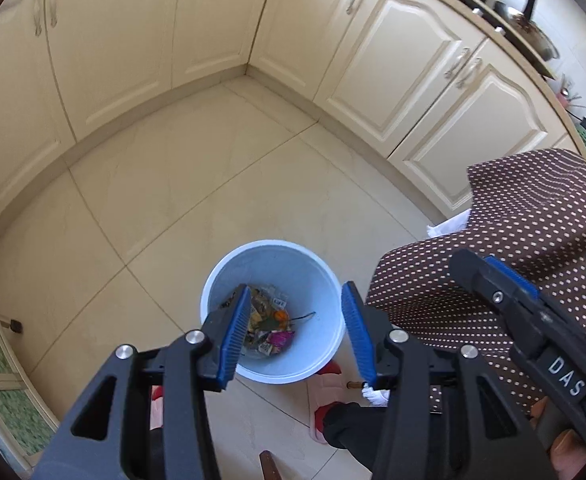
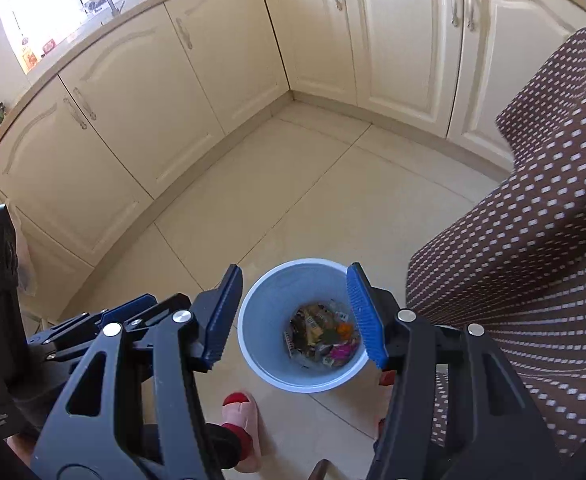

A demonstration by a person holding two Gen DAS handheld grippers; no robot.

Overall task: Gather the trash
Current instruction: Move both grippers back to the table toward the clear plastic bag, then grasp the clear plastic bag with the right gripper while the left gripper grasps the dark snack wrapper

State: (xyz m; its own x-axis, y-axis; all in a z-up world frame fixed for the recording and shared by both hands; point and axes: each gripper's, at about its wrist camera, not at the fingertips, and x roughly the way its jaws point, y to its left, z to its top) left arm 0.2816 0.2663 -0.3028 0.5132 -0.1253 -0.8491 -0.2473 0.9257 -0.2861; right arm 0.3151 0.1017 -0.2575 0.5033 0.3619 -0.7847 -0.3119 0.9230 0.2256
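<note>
- Your left gripper (image 1: 295, 326) is hanging nearest the lens, its blue ribbed pads (image 1: 235, 334) standing apart with nothing between them.
- Your right gripper (image 2: 293, 316) is likewise gaping, pads clear of any object; it is also showing at the right edge of the left wrist view.
- Both tools are pointing steeply down over the light blue waste bin (image 1: 229, 280), which is standing upright on the cream tiled floor (image 1: 197, 184).
- Collected trash (image 1: 269, 326) is lying at the bottom of the bin: crumpled wrappers, a pink packet, an orange scrap.
- You are wearing a brown dotted garment (image 2: 533, 260), which is filling the right side of both views.
- Your pink and red slipper (image 2: 243, 420) is sitting on the tiles just beside the bin.
- Cream cabinet doors (image 2: 141, 120) are running along the corner behind.
</note>
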